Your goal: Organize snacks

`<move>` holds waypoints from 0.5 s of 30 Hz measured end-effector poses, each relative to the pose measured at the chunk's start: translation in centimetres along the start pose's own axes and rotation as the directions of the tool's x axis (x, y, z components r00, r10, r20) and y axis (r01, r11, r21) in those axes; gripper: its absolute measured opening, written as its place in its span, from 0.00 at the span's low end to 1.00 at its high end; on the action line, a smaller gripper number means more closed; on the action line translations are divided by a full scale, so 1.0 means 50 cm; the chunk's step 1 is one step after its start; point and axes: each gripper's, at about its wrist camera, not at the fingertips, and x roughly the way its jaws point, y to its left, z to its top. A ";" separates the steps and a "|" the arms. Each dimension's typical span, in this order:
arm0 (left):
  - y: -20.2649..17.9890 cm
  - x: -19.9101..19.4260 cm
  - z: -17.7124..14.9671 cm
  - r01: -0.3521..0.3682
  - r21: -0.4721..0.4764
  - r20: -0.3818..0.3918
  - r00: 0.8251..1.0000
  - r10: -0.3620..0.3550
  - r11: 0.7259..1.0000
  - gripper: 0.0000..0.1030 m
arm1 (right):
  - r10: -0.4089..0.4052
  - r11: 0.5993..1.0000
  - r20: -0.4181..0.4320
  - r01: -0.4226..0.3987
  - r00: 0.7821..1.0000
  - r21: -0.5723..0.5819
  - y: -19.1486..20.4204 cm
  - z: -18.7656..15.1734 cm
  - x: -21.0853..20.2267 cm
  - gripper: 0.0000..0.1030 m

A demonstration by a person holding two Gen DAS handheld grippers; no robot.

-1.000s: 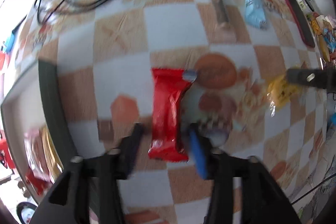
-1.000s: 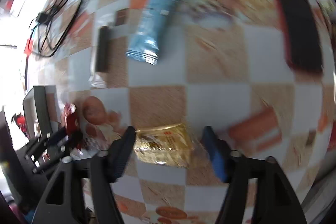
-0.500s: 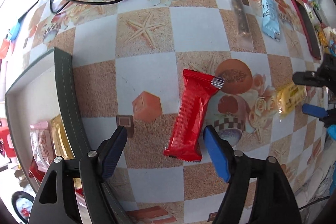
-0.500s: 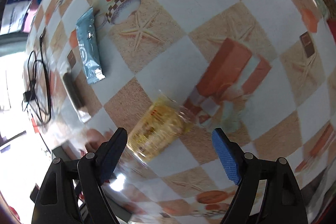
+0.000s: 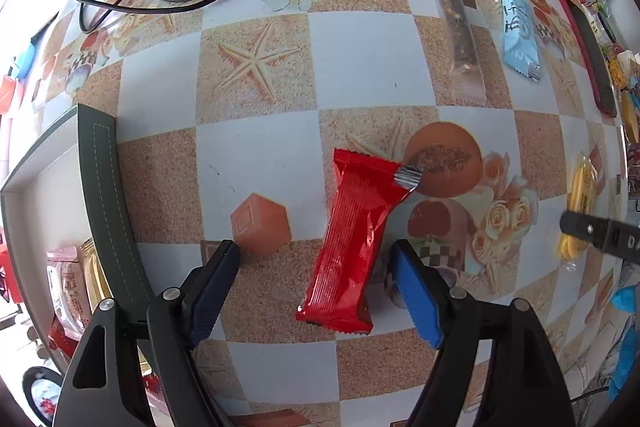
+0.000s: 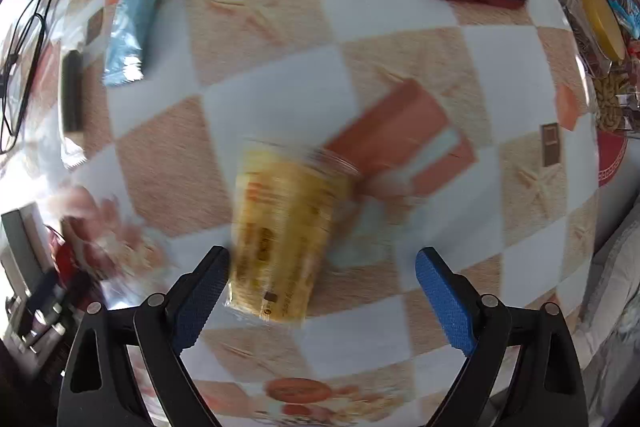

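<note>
Left tool (image 5: 314,285) gaping around red snack packet (image 5: 356,247); right tool (image 6: 320,291) wide apart over blurred yellow packet (image 6: 280,231) on bench (image 5: 256,163).

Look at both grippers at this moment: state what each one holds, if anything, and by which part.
Nothing is held. The left gripper is open around the red snack packet; the right gripper is open around the yellow snack packet. Both packets lie on the table.
</note>
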 end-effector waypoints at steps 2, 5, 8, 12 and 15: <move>-0.004 -0.001 0.003 -0.001 0.007 0.004 1.000 0.001 1.000 0.80 | 0.007 1.000 0.001 -0.007 1.000 -0.017 -0.004 -0.007 0.006 0.92; -0.018 0.002 0.011 0.000 0.027 0.008 1.000 -0.001 1.000 0.82 | 0.000 0.998 0.007 0.000 1.000 -0.061 -0.009 -0.015 0.010 0.92; -0.021 0.005 0.016 0.003 0.049 0.010 1.000 -0.003 0.999 0.85 | 0.009 0.997 0.016 -0.008 1.000 -0.081 0.013 -0.008 0.010 0.92; -0.033 0.023 0.020 0.001 0.081 -0.021 1.000 0.001 0.997 1.00 | 0.006 0.996 0.005 -0.006 1.000 -0.090 0.080 0.003 0.031 0.99; -0.032 0.027 0.022 0.002 0.080 -0.011 1.000 -0.001 0.997 1.00 | -0.037 0.992 0.006 0.037 0.999 -0.121 0.140 0.022 0.042 0.99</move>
